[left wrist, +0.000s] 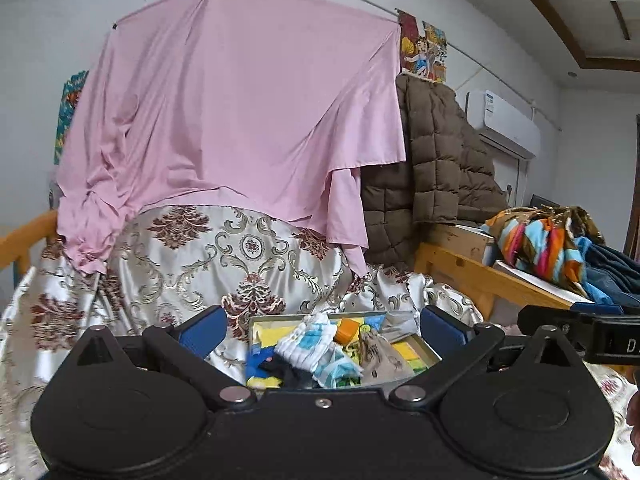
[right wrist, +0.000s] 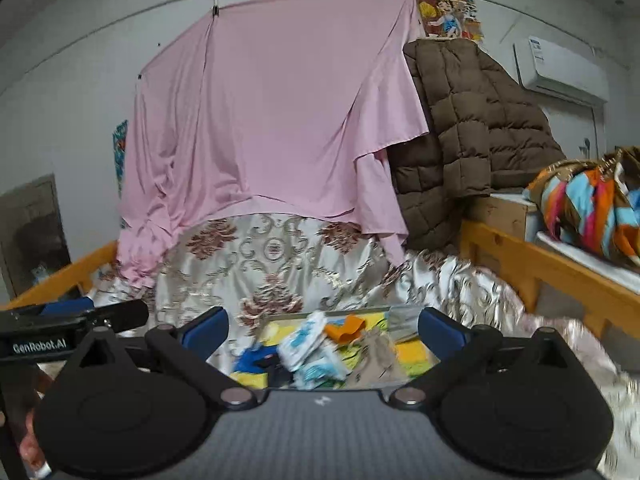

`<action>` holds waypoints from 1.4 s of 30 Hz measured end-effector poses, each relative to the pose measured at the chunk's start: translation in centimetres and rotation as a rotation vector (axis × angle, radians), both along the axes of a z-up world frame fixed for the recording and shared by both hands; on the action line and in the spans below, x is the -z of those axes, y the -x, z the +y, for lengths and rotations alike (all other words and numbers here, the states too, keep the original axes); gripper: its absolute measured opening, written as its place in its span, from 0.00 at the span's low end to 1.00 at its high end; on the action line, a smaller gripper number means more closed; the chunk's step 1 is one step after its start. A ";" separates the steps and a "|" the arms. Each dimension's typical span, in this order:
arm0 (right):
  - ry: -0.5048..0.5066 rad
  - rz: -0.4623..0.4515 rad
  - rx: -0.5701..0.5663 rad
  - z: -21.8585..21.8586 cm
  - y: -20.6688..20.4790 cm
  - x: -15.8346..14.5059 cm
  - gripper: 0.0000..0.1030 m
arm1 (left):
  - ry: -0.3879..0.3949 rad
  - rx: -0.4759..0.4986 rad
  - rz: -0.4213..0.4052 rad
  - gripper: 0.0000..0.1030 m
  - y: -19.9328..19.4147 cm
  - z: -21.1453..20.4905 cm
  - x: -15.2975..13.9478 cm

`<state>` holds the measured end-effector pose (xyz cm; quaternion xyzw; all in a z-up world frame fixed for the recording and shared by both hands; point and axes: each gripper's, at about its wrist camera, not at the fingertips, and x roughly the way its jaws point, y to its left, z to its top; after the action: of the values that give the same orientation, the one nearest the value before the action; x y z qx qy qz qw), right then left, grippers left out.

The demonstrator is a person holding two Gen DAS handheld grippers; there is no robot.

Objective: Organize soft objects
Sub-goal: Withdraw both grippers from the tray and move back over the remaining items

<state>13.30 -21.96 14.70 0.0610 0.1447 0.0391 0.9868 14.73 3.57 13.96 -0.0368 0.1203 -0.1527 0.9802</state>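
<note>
Soft socks and cloths (left wrist: 320,350) heaped in a shallow tray (left wrist: 430,354) on the bed, lying beyond and between both sets of jaws, untouched; satin damask bedspread (left wrist: 192,256) beneath; pink sheet (left wrist: 240,112) hung behind, brown quilted coat (left wrist: 440,152) beside it; left gripper (left wrist: 322,330) and right gripper (right wrist: 322,330) jaws wide apart, holding nothing.
</note>
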 end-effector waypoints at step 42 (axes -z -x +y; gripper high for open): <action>0.063 0.574 0.088 9.5 5.3 -8.4 1.00 | -0.053 -0.018 0.117 0.99 7.5 9.0 -3.2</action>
<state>8.02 -12.50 23.08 0.0451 0.4162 -0.0270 0.9078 7.27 12.52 17.11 -0.0207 0.1809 -0.1381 0.9735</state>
